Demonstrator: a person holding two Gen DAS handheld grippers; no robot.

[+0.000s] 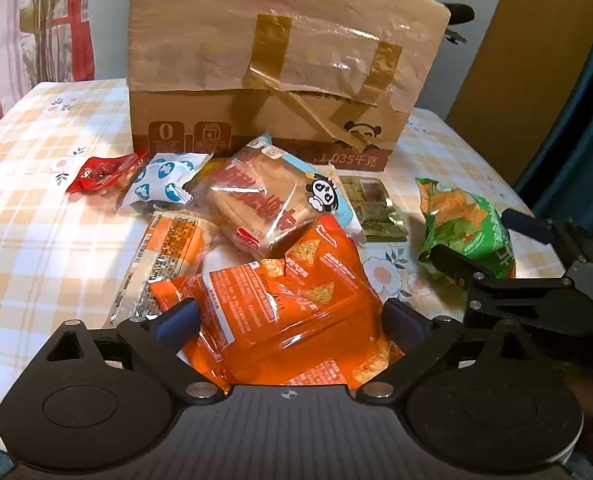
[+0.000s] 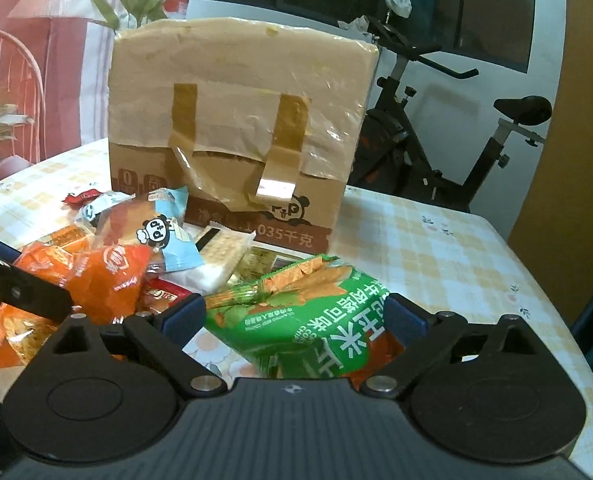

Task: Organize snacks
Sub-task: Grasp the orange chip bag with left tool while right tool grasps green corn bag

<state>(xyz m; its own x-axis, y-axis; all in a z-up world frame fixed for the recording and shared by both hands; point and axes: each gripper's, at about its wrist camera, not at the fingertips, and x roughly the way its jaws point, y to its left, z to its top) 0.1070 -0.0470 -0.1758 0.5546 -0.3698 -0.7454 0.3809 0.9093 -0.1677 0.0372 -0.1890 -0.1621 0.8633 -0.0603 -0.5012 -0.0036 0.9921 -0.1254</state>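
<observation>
An orange chip bag (image 1: 280, 308) lies on the checked tablecloth (image 1: 36, 240), between the wide-apart fingers of my left gripper (image 1: 290, 320). Neither pad visibly presses on it. A green snack bag (image 2: 296, 320) lies between the spread fingers of my right gripper (image 2: 296, 316). The left wrist view also shows this green bag (image 1: 468, 224) on the right, with the right gripper (image 1: 480, 236) straddling it. A heap of snacks sits behind: a panda bread packet (image 1: 272, 204), a white-and-blue packet (image 1: 164, 184), a red packet (image 1: 100, 174) and a seaweed packet (image 1: 376, 208).
A tall taped cardboard box (image 1: 280, 60) stands upright just behind the heap. An exercise bike (image 2: 436, 152) stands beyond the table's far right edge. Bare tablecloth (image 2: 436, 260) stretches right of the green bag and left of the heap.
</observation>
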